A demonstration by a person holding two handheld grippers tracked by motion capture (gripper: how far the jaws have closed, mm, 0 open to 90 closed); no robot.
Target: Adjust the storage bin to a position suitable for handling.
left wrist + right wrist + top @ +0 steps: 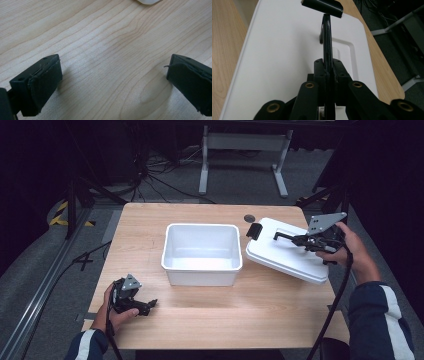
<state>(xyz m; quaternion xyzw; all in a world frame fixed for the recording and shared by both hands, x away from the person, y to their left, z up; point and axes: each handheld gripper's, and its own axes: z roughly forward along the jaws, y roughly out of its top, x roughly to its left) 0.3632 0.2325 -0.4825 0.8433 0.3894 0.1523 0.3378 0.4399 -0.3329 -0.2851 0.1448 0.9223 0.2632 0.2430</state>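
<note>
A white open bin (200,276) stands in the middle of the wooden table (225,315). To its right is the bin's white lid (285,260), with a black clip (254,230) at the end nearest the bin. My right gripper (299,240) comes in from the right and is shut on the lid's thin black handle (284,236). In the right gripper view the jaws of the right gripper (327,68) pinch that handle (327,42) above the lid (282,62). My left gripper (149,305) rests open at the front left, and its fingers (42,85) stand wide over bare wood.
A corner of the bin (148,1) shows at the top of the left gripper view. A round dark grommet (249,218) sits in the table behind the lid. Metal stand legs (245,165) and cables lie on the floor beyond the table.
</note>
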